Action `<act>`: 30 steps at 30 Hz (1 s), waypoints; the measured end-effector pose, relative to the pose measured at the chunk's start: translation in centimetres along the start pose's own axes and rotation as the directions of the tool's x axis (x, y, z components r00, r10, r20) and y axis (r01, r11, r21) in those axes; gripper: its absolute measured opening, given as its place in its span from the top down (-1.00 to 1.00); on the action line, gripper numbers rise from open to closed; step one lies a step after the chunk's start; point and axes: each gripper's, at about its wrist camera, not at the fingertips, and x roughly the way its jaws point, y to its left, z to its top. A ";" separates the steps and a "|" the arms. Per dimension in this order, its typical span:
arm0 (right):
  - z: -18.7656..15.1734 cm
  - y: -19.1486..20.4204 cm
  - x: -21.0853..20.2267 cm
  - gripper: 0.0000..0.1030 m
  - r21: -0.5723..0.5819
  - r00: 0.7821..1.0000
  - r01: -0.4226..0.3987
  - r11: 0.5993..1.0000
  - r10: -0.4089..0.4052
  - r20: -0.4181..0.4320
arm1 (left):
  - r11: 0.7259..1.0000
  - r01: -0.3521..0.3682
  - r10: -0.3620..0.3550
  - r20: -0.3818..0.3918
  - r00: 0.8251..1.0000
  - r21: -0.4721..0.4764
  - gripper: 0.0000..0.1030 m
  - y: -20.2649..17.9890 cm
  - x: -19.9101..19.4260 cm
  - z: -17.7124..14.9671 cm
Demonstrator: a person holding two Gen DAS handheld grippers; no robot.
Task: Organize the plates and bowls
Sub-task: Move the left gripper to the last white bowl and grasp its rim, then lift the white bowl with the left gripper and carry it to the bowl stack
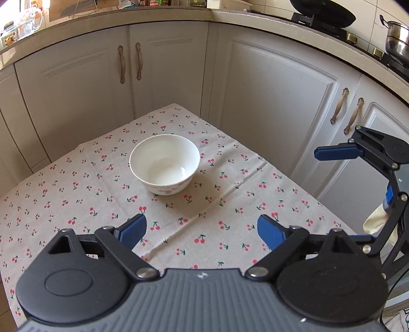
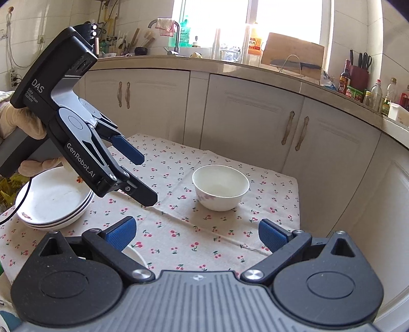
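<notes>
A white bowl (image 1: pixel 165 164) with a faint floral pattern stands upright on the cherry-print tablecloth (image 1: pixel 76 199); it also shows in the right wrist view (image 2: pixel 220 187). A stack of white plates (image 2: pixel 55 201) sits at the table's left. A white rim (image 2: pixel 135 255) shows just under my right gripper's left finger. My left gripper (image 1: pixel 202 229) is open and empty, above the cloth short of the bowl; it also shows in the right wrist view (image 2: pixel 145 178). My right gripper (image 2: pixel 198 235) is open and empty, near the table's front edge; it shows in the left wrist view (image 1: pixel 332 153).
White cabinet doors (image 1: pixel 268 107) close in behind and to the right of the table. A counter above carries a wok (image 1: pixel 324 12), a steel pot (image 1: pixel 397 40), bottles (image 2: pixel 345 81) and a cutting board (image 2: pixel 291 55).
</notes>
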 end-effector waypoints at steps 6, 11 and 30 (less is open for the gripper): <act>0.3 -2.5 4.1 -1.00 -0.018 0.999 -0.015 1.000 0.014 -0.031 | 0.999 0.005 -0.005 -0.010 1.000 -0.041 -0.81 2.3 3.4 2.3; -0.2 -4.2 8.1 -1.00 -0.033 0.997 -0.046 0.998 0.044 -0.069 | 0.998 -0.001 -0.002 -0.032 0.999 -0.065 -0.81 4.4 6.6 4.0; 1.1 -5.4 18.1 -0.99 -0.086 0.990 -0.099 0.991 0.090 -0.107 | 0.992 0.002 -0.014 -0.089 0.996 -0.125 -0.64 9.1 13.9 6.6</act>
